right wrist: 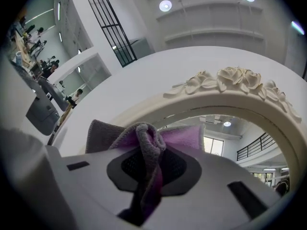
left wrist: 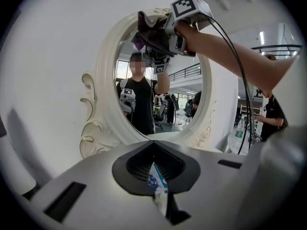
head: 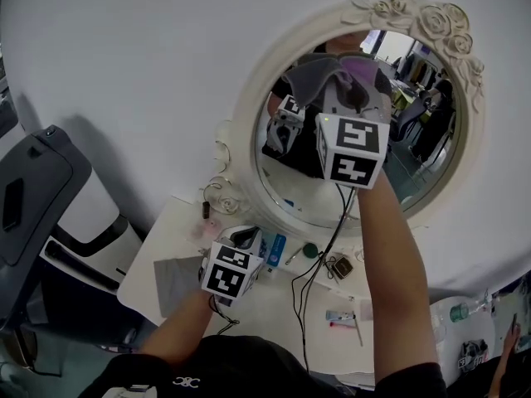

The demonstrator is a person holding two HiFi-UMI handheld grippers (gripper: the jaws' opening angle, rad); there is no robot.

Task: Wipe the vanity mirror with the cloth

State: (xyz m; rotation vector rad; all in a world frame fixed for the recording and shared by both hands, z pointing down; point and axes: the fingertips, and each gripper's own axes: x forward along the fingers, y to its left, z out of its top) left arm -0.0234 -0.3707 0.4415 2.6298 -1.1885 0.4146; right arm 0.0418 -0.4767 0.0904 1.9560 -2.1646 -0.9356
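A white table [head: 259,303] carries the oval mirror [head: 246,131]. Before the mirror's base lie a grey sheet [head: 174,282], a green disc [head: 309,250] and a small tube [head: 339,315].

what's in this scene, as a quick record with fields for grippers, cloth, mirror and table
right gripper: raised, jaws shut on cloth
cloth: grey-purple, bunched, against the upper glass
mirror: oval, white frame with roses on top, upright behind the table
left gripper: low over the table, jaws shut on a blue-and-white packet
table: white, with small items and cables
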